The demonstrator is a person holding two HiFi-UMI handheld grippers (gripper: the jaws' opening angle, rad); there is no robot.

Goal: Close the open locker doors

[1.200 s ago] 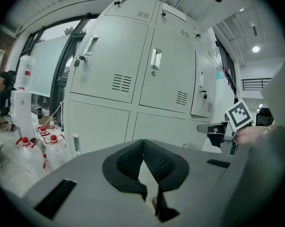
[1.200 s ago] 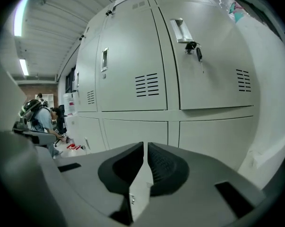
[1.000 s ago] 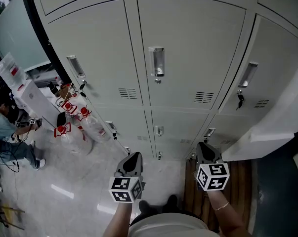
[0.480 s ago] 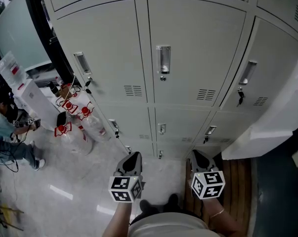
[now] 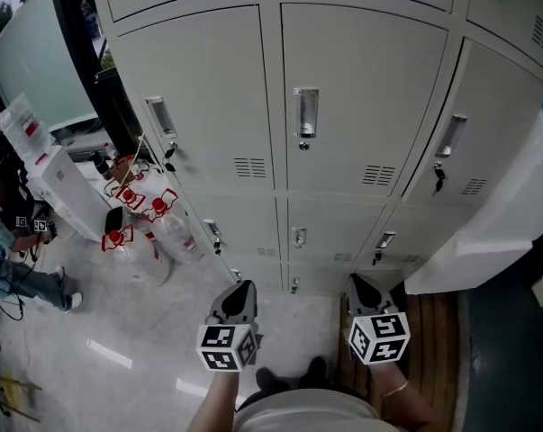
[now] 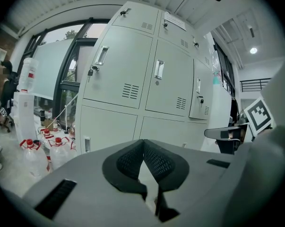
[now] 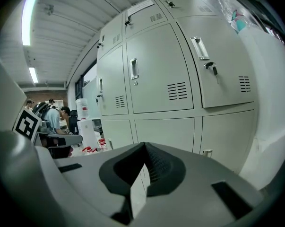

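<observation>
With the left gripper (image 5: pixel 242 295) and the right gripper (image 5: pixel 363 288) both pressed together and empty, the seemingly open door (image 5: pixel 487 232) at the right could be pushed too hard and bounced back unlatched from the lockers (image 5: pixel 361 106).

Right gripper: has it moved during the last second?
Yes. The right gripper has drawn back from the lower locker handle, toward the person and slightly left.
</observation>
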